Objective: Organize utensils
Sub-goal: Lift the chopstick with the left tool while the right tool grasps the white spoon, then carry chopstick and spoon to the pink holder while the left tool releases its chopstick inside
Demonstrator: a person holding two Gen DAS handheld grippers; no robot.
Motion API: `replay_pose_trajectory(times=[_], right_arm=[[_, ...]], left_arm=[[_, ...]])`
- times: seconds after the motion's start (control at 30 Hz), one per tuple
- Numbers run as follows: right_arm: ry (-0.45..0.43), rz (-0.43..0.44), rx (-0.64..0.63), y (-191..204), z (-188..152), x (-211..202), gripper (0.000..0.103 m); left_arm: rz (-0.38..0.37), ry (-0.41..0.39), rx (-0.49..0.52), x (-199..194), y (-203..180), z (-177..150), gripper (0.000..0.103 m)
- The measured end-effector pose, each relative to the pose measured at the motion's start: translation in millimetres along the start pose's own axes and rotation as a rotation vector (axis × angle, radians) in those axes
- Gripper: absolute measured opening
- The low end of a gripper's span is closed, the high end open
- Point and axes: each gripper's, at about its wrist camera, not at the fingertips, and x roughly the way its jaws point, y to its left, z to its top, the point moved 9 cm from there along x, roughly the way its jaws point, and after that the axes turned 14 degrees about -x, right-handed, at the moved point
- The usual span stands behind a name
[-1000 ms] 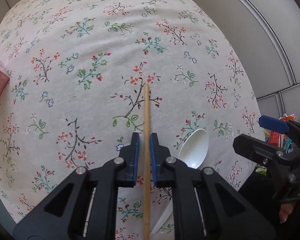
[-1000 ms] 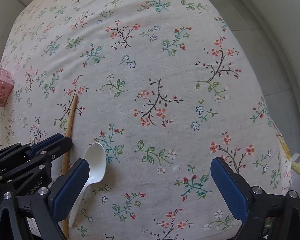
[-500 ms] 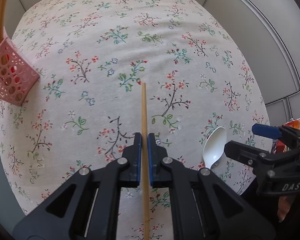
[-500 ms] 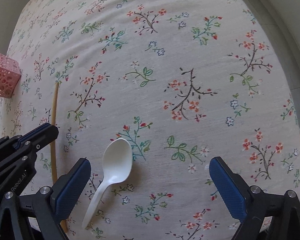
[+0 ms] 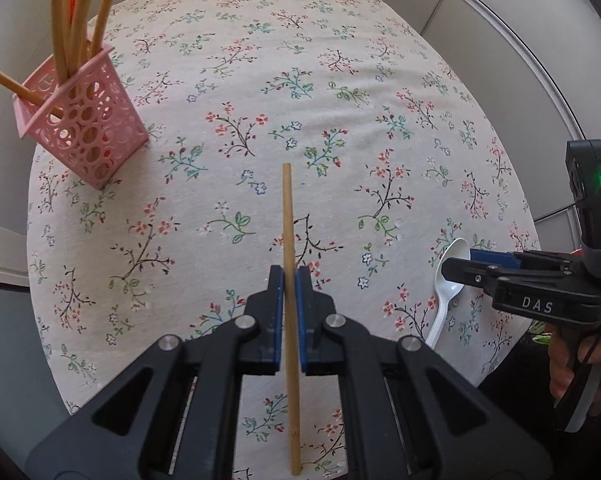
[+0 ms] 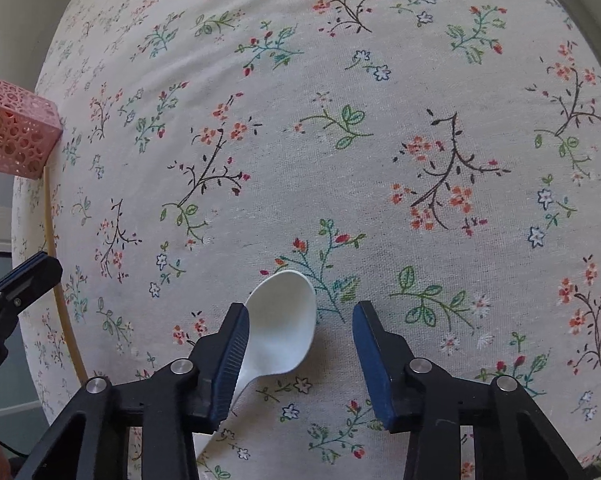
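At the far left the pink perforated holder (image 5: 85, 120) is standing on the floral-clothed table (image 5: 340, 92), already carrying several chopsticks and something red that is hard to make out. In the middle the left gripper (image 5: 288, 312) is pinching a single wooden chopstick (image 5: 287, 216) between its fingers, lifted clear of the cloth; the next move likely calls for carrying it over the holder and tipping it in. To the right the right gripper (image 6: 298, 356) is closing its fingers around the white plastic spoon (image 6: 284, 324), which is lying on the table, not yet pinched; its handle is hidden beneath the gripper
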Motion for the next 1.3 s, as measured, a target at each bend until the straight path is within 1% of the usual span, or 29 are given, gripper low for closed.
replay_pose_trajectory(times=[0.03, 0.1, 0.17, 0.23, 0.27, 0.4, 0.53, 0.57, 0.6, 0.8, 1.0, 1.1, 1.17, 1.23, 1.3], right_arm=[[-0.002, 0.010, -0.003, 1.7, 0.2, 1.0, 0.037], [-0.010, 0.017, -0.009, 6.9, 1.7, 4.5, 0.032], [-0.016, 0.029, -0.017, 10.6, 2.4, 6.7, 0.017], [-0.021, 0.028, -0.011, 9.3, 3.0, 7.7, 0.009], [-0.027, 0.022, -0.013, 9.6, 3.6, 8.1, 0.008], [-0.069, 0.005, -0.033, 10.8, 8.7, 1.0, 0.006], [-0.139, -0.023, -0.063, 14.1, 13.7, -19.1, 0.005], [-0.136, -0.030, -0.077, 16.4, 14.5, -23.6, 0.005], [-0.154, -0.033, -0.080, 18.4, 16.6, -28.5, 0.005], [-0.283, -0.029, -0.085, 32.8, 33.8, -65.9, 0.005], [-0.372, -0.017, -0.104, 54.7, 55.5, -94.8, 0.005], [-0.418, -0.011, -0.125, 67.3, 66.8, -111.7, 0.005], [-0.446, -0.003, -0.143, 77.9, 75.5, -121.4, 0.005], [-0.469, 0.008, -0.158, 87.7, 82.4, -129.8, 0.005], [-0.488, 0.019, -0.170, 96.6, 88.0, -137.0, 0.005]], left_arm=[[0.000, -0.003, -0.002, -1.7, 1.7, -0.5, 0.007], [0.001, -0.006, -0.007, -2.4, 3.0, 0.1, 0.007], [0.004, -0.012, -0.011, -5.1, 7.6, 0.5, 0.007], [0.008, -0.022, -0.013, -8.3, 10.9, 0.9, 0.007], [0.010, -0.027, -0.013, -8.7, 10.9, 2.1, 0.007], [0.012, -0.067, -0.006, -17.9, 9.9, 6.2, 0.007], [0.008, -0.141, 0.002, -38.9, 9.6, 12.4, 0.007], [0.004, -0.166, 0.002, -46.6, 10.5, 14.7, 0.007], [-0.001, -0.189, 0.000, -54.4, 11.9, 17.5, 0.007], [-0.033, -0.366, -0.047, -112.1, 29.8, 36.8, 0.007], [-0.088, -0.537, -0.115, -172.9, 49.5, 55.4, 0.007], [-0.109, -0.625, -0.162, -203.2, 63.3, 65.4, 0.007], [-0.127, -0.670, -0.196, -219.0, 71.3, 70.9, 0.007], [-0.135, -0.723, -0.231, -234.7, 79.8, 76.6, 0.007], [-0.125, -0.770, -0.248, -246.3, 86.5, 82.5, 0.007]])
